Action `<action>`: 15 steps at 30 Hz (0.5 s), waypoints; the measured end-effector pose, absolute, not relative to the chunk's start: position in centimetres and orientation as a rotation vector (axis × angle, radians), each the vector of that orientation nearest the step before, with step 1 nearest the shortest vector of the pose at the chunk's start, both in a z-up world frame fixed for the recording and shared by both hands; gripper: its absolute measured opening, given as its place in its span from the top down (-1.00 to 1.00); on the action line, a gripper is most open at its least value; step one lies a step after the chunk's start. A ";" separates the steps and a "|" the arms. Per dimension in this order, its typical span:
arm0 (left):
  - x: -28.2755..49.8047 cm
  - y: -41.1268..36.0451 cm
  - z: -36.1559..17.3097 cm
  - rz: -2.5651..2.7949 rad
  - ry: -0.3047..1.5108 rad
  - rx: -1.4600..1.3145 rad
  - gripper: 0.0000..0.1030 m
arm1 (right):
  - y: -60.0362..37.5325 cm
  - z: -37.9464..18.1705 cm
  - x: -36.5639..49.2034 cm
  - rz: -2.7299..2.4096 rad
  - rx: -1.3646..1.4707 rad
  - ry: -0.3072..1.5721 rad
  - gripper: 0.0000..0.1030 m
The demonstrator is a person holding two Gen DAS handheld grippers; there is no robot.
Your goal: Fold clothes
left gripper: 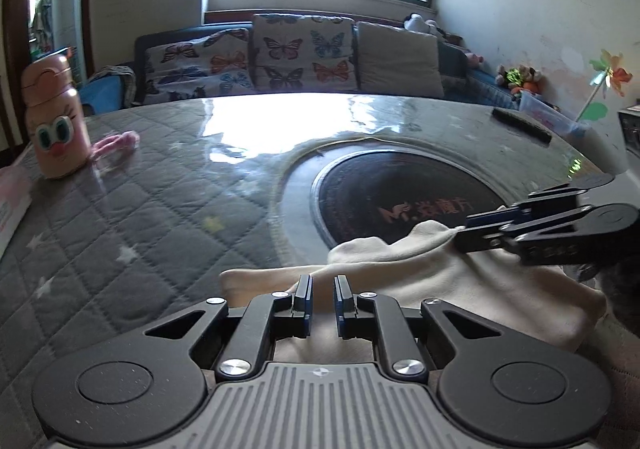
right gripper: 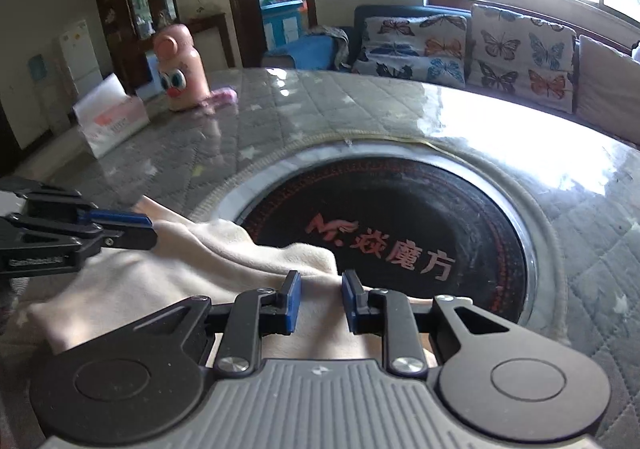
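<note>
A cream garment (left gripper: 440,277) lies bunched at the near edge of the round table, partly over the black hotplate (left gripper: 400,201). It also shows in the right wrist view (right gripper: 200,265). My left gripper (left gripper: 322,289) hovers over its near left edge with the jaws slightly apart and nothing between them. It appears at the left of the right wrist view (right gripper: 148,227). My right gripper (right gripper: 320,287) is over the garment's right part, jaws apart with cloth below them. It appears at the right of the left wrist view (left gripper: 460,233).
The table has a grey quilted cover (left gripper: 120,229) under glossy plastic. A pink cartoon bottle (left gripper: 54,117) and a pink cloth (left gripper: 118,143) stand far left, with a tissue box (right gripper: 112,121) beside them. A dark remote (left gripper: 520,125) lies far right. A sofa (left gripper: 304,57) stands behind.
</note>
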State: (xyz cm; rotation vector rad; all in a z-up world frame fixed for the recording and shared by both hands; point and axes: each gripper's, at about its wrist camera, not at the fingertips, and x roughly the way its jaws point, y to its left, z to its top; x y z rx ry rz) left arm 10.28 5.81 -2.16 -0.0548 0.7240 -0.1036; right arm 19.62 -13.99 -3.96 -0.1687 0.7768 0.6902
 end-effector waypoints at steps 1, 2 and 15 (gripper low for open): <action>10.6 5.6 -2.3 -0.105 0.730 -0.054 0.73 | -13.9 -4.1 19.7 0.685 -0.173 0.778 0.57; 10.9 5.5 -2.4 -0.107 0.736 -0.053 0.73 | -13.9 -4.1 19.6 0.685 -0.175 0.777 0.57; 9.7 6.2 -1.7 -0.063 0.730 -0.088 0.24 | -13.3 -1.4 15.3 0.780 -0.234 0.703 0.34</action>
